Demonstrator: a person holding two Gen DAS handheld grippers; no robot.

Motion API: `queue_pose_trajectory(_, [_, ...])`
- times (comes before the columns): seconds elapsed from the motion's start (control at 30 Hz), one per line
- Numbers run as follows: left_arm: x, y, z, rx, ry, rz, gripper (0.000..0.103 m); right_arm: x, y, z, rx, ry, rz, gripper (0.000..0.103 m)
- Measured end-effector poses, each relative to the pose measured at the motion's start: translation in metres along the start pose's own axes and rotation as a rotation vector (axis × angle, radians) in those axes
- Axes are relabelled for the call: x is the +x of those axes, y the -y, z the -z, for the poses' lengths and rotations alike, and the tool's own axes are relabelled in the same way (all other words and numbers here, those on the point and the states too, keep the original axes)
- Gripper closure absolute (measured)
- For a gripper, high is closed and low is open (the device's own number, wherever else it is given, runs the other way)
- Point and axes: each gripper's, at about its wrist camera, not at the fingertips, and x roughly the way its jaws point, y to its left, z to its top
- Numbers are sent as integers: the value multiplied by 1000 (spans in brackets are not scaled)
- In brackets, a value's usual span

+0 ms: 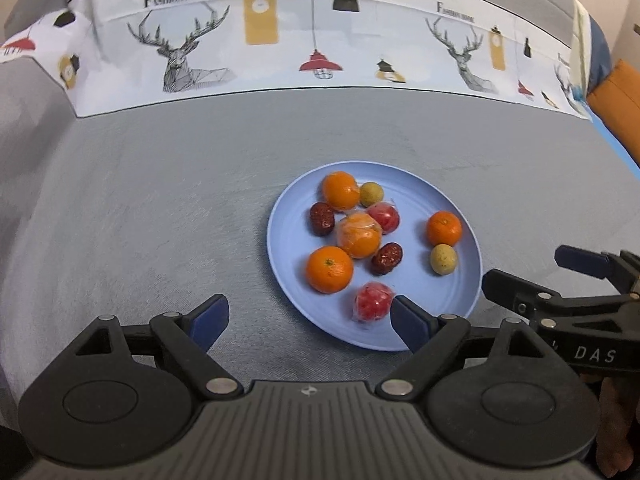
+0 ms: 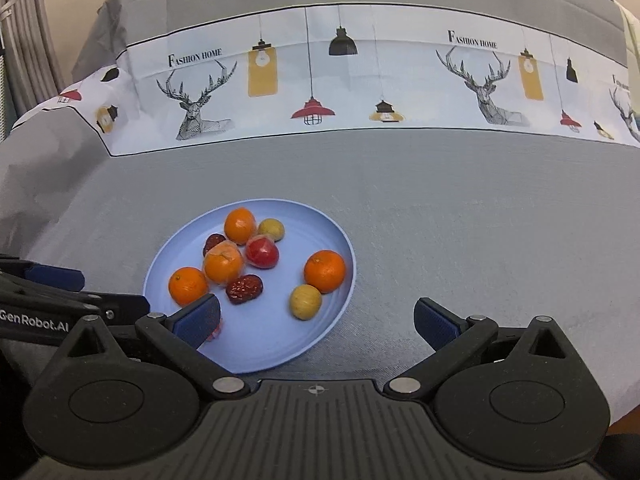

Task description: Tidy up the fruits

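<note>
- In the right wrist view the nearest wrapped red fruit (image 2: 216, 330) is almost wholly hidden behind the right gripper's left blue pad (image 2: 198, 322); only a sliver of red shows beside it.
- In that same view one of the dark red dates (image 2: 214, 242) is half covered by the wrapped orange (image 2: 224, 266) in front of it.
- The right gripper (image 1: 532, 276) enters the left wrist view from the right edge, cut off, with only its fingers and part of its body showing; the left gripper (image 2: 80, 280) is likewise cut off at the left edge of the right wrist view.
- What sort of fruit the two small yellow-green ones are is hard to make out.
- All the fruit lies on one round blue plate (image 1: 288, 248) standing on the grey tablecloth (image 1: 160, 200), near the printed deer-and-lamp border (image 1: 280, 40).
- The count on the plate: three bare oranges (image 1: 330, 269), one wrapped orange, two wrapped red fruits (image 1: 383, 217), two dates (image 1: 386, 258) and two yellow-green fruits (image 1: 443, 259), ten pieces in all.
- The left gripper has its fingers spread wide and holds nothing; its right pad (image 1: 408, 322) sits over the plate's near rim just beside the nearest wrapped red fruit, though contact cannot be told.
- The right gripper is also spread wide and empty, its left pad over the plate and its right pad (image 2: 434, 322) over bare cloth.
</note>
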Motion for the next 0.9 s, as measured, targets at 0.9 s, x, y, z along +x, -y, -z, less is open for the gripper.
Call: queue_pose_trajectory(0.9, [6,2,2,-2,-28,-5,11,7,-6,0,-31,-11,2,1])
